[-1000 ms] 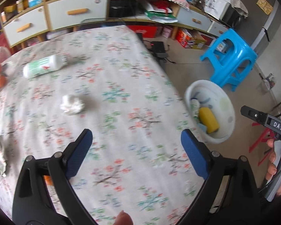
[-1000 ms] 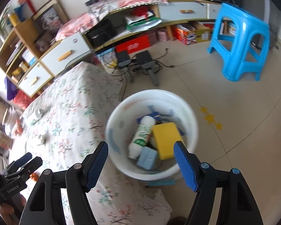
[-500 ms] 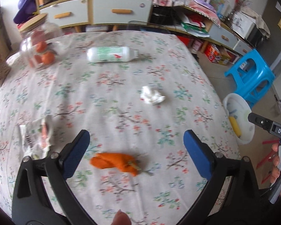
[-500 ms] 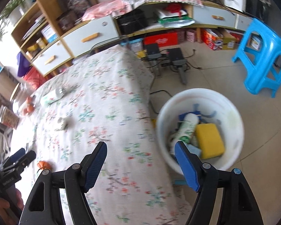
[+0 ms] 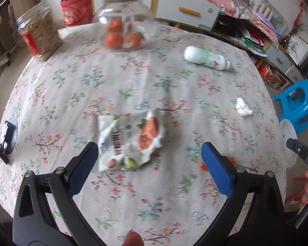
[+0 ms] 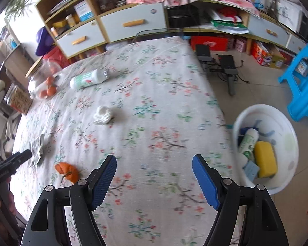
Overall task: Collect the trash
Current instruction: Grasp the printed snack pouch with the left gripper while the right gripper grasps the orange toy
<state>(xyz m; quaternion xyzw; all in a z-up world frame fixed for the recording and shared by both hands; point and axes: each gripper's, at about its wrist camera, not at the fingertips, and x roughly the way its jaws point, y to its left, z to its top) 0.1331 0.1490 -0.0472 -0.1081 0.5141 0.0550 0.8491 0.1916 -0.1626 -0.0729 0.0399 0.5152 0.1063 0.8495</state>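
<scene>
My left gripper (image 5: 149,166) is open and empty, hovering just short of a crumpled snack wrapper (image 5: 131,139) on the floral tablecloth. An orange peel (image 5: 228,161) lies partly hidden behind its right finger; it also shows in the right wrist view (image 6: 67,171). A white tissue wad (image 5: 243,107) (image 6: 102,114) and a white-green bottle (image 5: 206,58) (image 6: 88,79) lie further off. My right gripper (image 6: 154,179) is open and empty above the table's near right part. The white trash basin (image 6: 287,123) stands on the floor to the right, holding a bottle and a yellow sponge.
A glass jar of oranges (image 5: 123,20) and a jar of snacks (image 5: 39,32) stand at the table's far side. A blue stool (image 6: 303,82) stands on the floor beyond the basin. Cabinets with drawers (image 6: 133,22) line the wall. A dark device (image 5: 7,135) sits at the table's left edge.
Both grippers swung left, away from the basin and over the table. The left one now faces the snack wrapper; the orange peel has shifted to its right finger. Both stayed open.
</scene>
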